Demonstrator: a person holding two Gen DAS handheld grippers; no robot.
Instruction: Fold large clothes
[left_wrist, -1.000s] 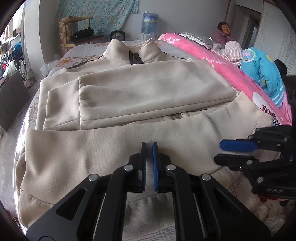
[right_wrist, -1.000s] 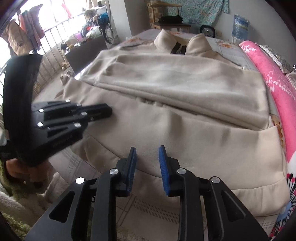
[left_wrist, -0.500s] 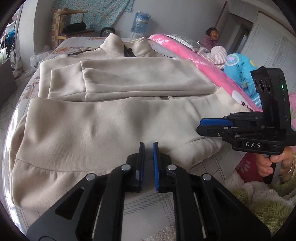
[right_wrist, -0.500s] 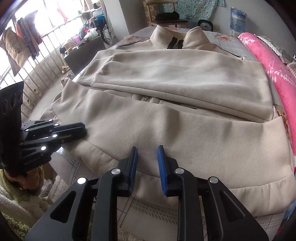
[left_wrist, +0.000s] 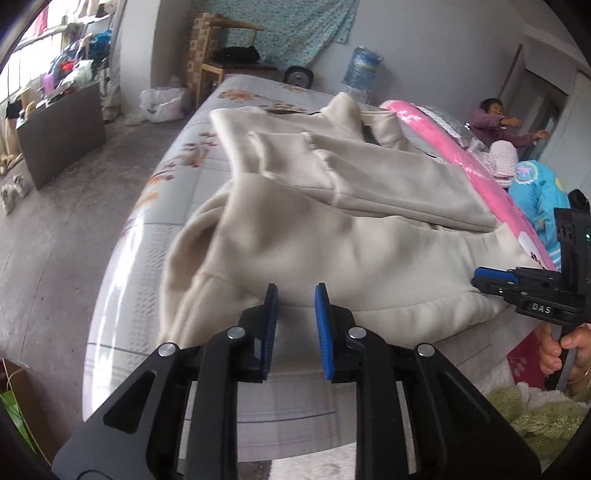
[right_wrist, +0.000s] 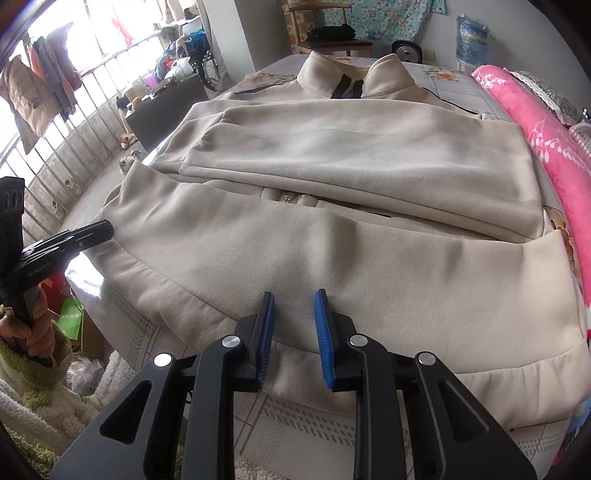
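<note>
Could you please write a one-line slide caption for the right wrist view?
Right tongs poised open over the hem of a cream zip jacket spread on the bed, left tongs at its corner.

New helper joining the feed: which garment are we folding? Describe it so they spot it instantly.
On the bed with the floral sheet, left of the rolled pink blanket, lies the cream jacket. It alone has a stand-up collar, a dark zip and sleeves folded across its chest.
</note>
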